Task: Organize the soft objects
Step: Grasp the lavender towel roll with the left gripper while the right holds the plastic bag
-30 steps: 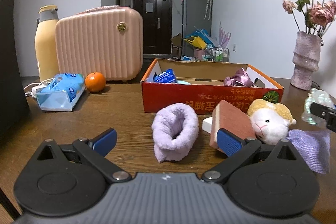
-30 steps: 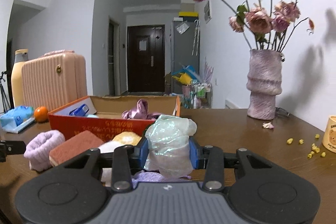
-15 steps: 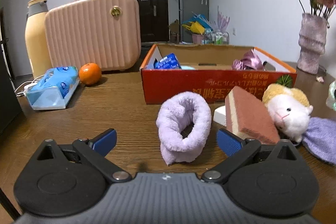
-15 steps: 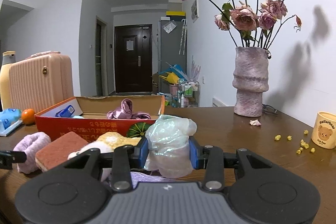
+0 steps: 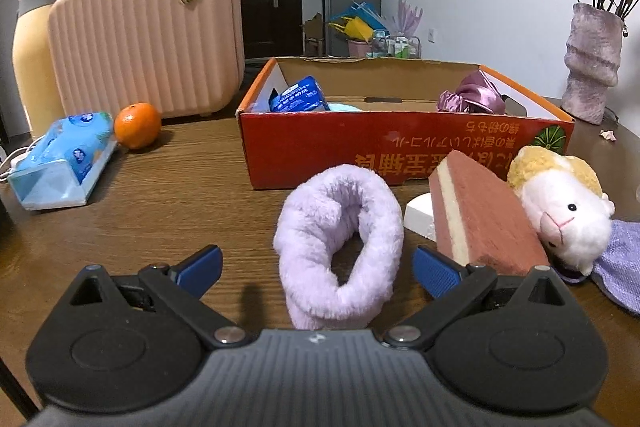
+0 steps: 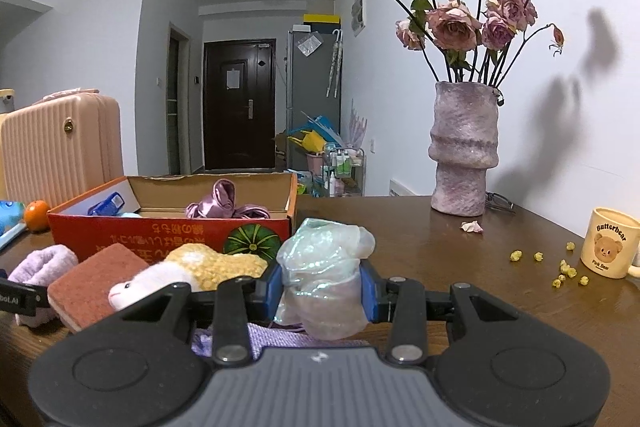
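My left gripper (image 5: 318, 267) is open, its blue pads on either side of a rolled lilac fluffy cloth (image 5: 340, 247) that lies on the table. My right gripper (image 6: 322, 291) is shut on a crumpled iridescent plastic wrap (image 6: 324, 279) and holds it above a purple knitted cloth (image 6: 276, 341). A red cardboard box (image 5: 400, 147) behind holds a blue packet (image 5: 298, 97) and a mauve satin scrunchie (image 5: 472, 99). A red-brown sponge (image 5: 484, 219), a white block (image 5: 420, 217) and a plush lamb (image 5: 560, 203) lie right of the lilac cloth.
A pink ribbed case (image 5: 144, 47), a yellow bottle (image 5: 30, 55), an orange (image 5: 137, 125) and a tissue pack (image 5: 64, 159) stand at the left. A vase of dried roses (image 6: 464, 151), a bear mug (image 6: 608, 243) and scattered yellow crumbs (image 6: 560, 267) are at the right.
My left gripper has moved forward, so the lilac cloth now sits between its open pads. My right gripper has risen and shifted right with the plastic wrap held.
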Available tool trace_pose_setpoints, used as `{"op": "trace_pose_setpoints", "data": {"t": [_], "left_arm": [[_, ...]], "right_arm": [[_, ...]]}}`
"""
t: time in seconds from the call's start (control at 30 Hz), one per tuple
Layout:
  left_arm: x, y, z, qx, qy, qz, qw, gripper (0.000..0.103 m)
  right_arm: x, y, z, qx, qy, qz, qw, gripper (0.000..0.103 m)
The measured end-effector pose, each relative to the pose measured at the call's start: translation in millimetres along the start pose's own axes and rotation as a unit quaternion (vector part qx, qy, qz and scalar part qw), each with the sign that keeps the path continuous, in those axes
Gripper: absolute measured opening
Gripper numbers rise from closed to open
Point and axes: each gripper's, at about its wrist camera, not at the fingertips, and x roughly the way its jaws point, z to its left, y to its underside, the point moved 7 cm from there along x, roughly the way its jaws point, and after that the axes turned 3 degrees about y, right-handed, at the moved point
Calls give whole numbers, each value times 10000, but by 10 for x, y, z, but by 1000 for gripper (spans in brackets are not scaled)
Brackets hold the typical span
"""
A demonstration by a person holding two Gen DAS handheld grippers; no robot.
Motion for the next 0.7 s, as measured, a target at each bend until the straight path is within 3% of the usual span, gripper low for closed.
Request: {"op": "trace_pose_setpoints", "data": {"t": [0.13,0.5,0.7], "left_arm": [[49,1,16,-42,107,106,9999,97],[85,36,12,-137,334,277,9990,51],[55,21,-3,-99,267,210,9994,34]], "right_arm": [[4,3,2,-23,46,-1,10000,38],[9,6,17,-51,-6,6,10000,38],[3,3,25,-82,-7,-18,10000,38]]}}
